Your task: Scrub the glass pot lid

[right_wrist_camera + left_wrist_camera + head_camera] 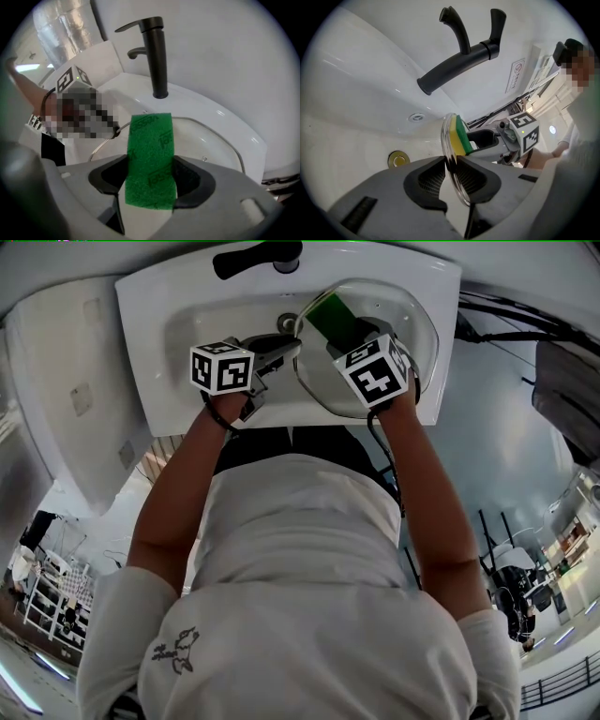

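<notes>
- left gripper, nearest, at 9 o'clock of the lid: its jaws are clamped on the rim of the glass pot lid, holding it tilted over the white sink basin.
- right gripper, at the lid's 6 o'clock: its jaws are pinched on a green-and-yellow sponge.
- the sponge's yellow side lies against the glass, with the green scouring face towards the right gripper.
- brass drain in the basin floor, at 9 o'clock of the lid's rim from the left gripper view.
- black faucet, farthest, at 12 o'clock on the basin's back edge.
</notes>
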`<state>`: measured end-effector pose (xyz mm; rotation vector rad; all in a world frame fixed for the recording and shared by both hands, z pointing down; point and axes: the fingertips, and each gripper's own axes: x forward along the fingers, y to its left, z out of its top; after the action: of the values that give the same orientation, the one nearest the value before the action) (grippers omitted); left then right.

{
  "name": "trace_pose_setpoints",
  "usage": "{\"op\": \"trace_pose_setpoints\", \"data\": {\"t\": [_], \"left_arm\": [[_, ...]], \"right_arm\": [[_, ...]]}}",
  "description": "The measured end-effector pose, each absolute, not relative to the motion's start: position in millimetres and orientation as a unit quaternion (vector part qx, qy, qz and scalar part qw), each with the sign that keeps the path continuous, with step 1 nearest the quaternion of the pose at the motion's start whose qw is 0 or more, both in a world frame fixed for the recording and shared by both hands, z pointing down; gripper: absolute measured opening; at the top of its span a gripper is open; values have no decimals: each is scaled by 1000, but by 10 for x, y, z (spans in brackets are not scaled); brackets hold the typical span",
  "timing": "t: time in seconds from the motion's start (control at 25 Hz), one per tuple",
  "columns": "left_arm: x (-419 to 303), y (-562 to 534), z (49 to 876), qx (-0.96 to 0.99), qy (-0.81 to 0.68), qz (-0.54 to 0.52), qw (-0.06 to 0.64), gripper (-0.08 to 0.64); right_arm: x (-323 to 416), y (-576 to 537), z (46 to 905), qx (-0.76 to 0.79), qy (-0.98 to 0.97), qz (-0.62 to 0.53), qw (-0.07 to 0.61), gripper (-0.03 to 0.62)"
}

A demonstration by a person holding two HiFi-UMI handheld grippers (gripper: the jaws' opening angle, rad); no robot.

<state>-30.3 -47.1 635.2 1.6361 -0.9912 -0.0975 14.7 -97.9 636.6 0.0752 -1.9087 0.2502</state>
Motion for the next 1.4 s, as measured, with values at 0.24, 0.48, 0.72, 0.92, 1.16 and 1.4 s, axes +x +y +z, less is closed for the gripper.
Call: {"op": "trace_pose_setpoints", "data": {"t": [0.24,0.48,0.72,0.92,1.16,1.4], "left_arm": [[-315,-475,6355,693,-429,-51,577,74],[-333,-487,6336,696,-428,-49,575,74],[-325,-492,6351,696,-428,-46,575,74],[-320,-500,6353,694,-427,-48,577,74],[-336,-490,6359,691,-433,-53,576,72],[-347,-482,6359,686,-440,-65,576,71]], "right_arm": [[234,-652,6343,-47,-812,97,574,293],[720,-1427,6235,85,-808,119,571,293],[744,-1792,6313,128,-796,98,583,293],[489,-1547,6376,89,-801,64,588,293],[334,-1218,6390,8,-811,25,585,293],[360,-698,6399,-98,-812,-25,575,292]]}}
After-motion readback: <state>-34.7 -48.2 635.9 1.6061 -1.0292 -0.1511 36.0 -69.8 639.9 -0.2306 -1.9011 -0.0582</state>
